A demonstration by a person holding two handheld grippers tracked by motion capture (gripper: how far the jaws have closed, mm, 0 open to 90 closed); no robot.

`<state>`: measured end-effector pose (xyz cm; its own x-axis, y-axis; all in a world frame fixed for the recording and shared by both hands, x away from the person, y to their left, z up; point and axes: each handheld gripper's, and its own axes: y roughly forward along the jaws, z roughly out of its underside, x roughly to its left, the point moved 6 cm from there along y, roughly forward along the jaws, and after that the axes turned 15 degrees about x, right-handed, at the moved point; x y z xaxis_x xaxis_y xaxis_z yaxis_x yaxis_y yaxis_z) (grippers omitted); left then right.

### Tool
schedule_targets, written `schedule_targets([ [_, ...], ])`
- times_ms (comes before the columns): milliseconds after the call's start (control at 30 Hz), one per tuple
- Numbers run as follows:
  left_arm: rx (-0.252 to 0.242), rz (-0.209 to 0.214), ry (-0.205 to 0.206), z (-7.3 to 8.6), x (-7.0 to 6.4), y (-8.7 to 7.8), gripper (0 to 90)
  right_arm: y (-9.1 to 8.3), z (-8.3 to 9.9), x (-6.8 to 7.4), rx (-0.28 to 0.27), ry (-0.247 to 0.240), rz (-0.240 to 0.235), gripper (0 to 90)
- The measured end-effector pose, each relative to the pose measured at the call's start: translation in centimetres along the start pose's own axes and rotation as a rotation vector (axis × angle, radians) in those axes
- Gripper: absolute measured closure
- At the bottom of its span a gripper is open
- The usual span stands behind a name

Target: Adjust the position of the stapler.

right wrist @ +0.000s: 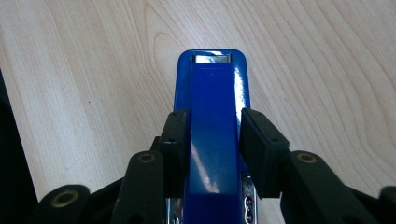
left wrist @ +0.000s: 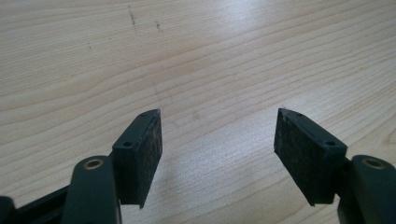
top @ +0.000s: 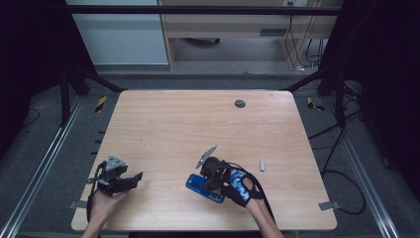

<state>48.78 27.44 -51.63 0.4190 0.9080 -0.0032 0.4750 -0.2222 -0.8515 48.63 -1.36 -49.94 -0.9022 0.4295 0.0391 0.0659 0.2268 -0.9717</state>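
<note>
1. The blue stapler (right wrist: 212, 135) is carrying a short embossed marking on its top arm, at about 12 o'clock from the jaws in the right gripper view, just behind the metal nose; the letters are blurring into the glare and cannot be read.
2. No other text, label, brand, number or sign is showing legibly on the wooden table (top: 173, 124) or anywhere else.
</note>
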Motion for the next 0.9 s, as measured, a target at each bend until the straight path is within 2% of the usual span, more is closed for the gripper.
schedule_targets([
  [267,0.009,0.002,0.006,0.0,-0.1,0.1,32.3,0.3,-0.1,0.1,0.017,-0.007,0.003,64.2],
  [467,0.010,0.001,0.008,0.0,-0.1,0.1,32.3,1.1,-0.1,0.1,0.059,-0.028,0.016,63.8],
  [633,0.014,0.002,0.010,0.0,-0.1,0.2,32.3,1.1,0.0,0.0,0.049,-0.044,0.024,65.0],
  [767,0.019,0.003,0.013,0.0,-0.2,0.2,32.3,1.0,0.0,0.0,0.048,-0.050,0.012,65.1],
  [900,0.020,0.000,0.014,0.0,-0.1,0.3,32.3,1.0,0.0,0.1,0.046,-0.077,0.014,65.5],
])
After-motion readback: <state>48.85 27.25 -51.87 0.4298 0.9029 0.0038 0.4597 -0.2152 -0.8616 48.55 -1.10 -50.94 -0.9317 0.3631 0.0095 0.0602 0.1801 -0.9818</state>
